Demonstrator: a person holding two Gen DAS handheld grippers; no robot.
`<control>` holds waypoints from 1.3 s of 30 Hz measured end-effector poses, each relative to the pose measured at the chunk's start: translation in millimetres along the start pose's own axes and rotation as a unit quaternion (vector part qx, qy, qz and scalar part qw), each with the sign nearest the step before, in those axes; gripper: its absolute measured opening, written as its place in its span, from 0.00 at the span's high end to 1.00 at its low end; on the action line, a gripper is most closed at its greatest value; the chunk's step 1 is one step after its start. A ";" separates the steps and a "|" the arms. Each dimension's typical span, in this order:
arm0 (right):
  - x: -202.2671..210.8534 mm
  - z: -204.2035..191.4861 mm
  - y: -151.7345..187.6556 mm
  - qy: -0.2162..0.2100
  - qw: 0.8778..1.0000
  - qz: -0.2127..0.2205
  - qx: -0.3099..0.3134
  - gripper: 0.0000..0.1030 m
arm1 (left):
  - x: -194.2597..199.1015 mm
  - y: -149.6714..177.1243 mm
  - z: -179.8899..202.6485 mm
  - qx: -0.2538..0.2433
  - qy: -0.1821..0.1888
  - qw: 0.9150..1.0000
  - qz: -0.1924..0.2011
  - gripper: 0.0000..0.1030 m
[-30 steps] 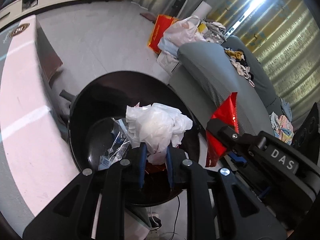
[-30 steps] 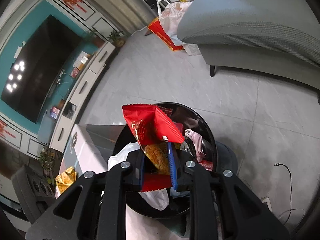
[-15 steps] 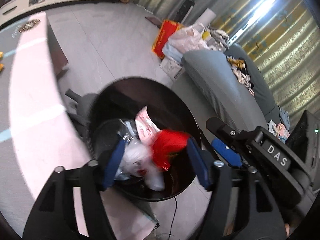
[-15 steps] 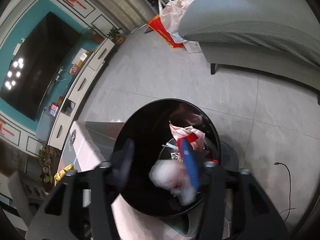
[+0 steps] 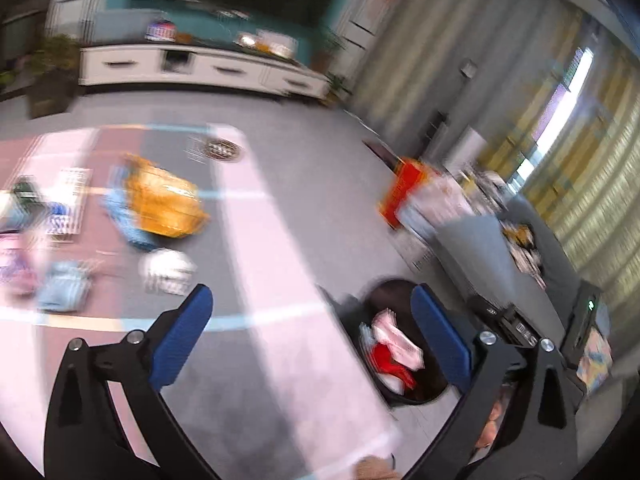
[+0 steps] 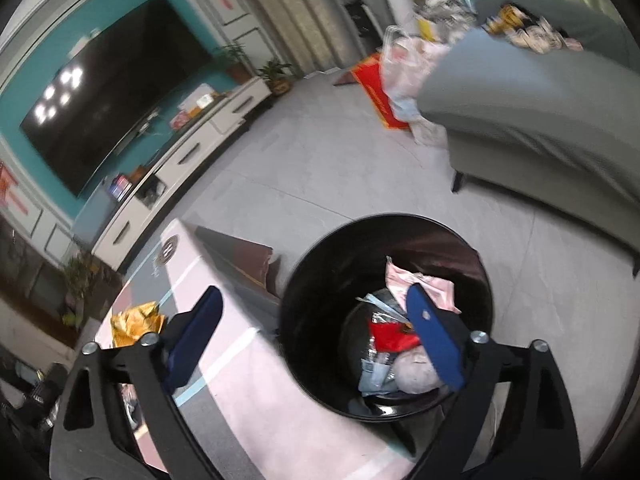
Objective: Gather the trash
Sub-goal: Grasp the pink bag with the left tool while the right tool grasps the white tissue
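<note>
A black round bin (image 6: 312, 280) stands by the table's end and holds a red snack wrapper (image 6: 390, 336), pink wrappers and a white tissue wad (image 6: 416, 372). It also shows in the left wrist view (image 5: 384, 292). My right gripper (image 6: 316, 322) is open and empty above the bin's left rim. My left gripper (image 5: 310, 320) is open and empty over the table (image 5: 272, 248). On the table lie an orange wrapper (image 5: 164, 200), a white crumpled piece (image 5: 168, 270) and several blurred packets at the left. The orange wrapper also shows in the right wrist view (image 6: 136, 322).
A grey sofa (image 6: 540, 120) stands right of the bin, with bags and a red box (image 6: 374, 88) at its end. A white TV cabinet (image 5: 192, 68) lines the far wall. The left wrist view is motion-blurred.
Both grippers opened and dropped the white tissue and red wrapper into the bin. The left gripper swung left over the table; the right gripper lifted and tilted up.
</note>
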State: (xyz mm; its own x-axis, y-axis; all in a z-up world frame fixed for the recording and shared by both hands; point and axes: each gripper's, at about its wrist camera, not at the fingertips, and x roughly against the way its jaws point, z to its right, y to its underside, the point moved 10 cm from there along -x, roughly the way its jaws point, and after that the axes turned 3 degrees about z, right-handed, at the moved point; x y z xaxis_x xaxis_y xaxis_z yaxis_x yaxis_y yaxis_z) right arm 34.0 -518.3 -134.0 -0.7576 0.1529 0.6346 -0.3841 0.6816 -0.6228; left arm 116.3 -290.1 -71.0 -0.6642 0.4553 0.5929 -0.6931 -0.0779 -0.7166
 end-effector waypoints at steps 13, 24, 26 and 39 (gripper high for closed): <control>16.0 -126.8 36.7 -0.064 0.985 0.032 0.159 0.03 | 147.8 -50.3 -219.4 0.099 -0.176 0.970 0.132 0.03; 9.5 -194.8 69.9 -0.077 0.965 0.037 0.246 0.03 | 139.6 -23.7 -317.4 0.186 -0.207 0.947 0.162 0.03; 12.6 -215.5 69.9 -0.083 0.960 0.045 0.264 0.03 | 129.2 -21.7 -319.9 0.176 -0.209 0.950 0.150 0.03; -37.7 -327.2 81.1 -0.150 0.931 0.065 0.325 0.06 | 68.0 -7.1 -349.2 0.238 -0.209 0.946 0.074 0.04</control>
State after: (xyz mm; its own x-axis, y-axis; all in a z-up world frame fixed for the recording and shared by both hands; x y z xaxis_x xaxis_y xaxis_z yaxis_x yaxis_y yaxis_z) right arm 204.1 -234.7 -58.7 -0.8959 -0.0702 0.4386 -0.4433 0.0785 -0.8929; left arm 173.9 51.1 -153.9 -0.7479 0.0253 0.6633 -0.5651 -0.5487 -0.6162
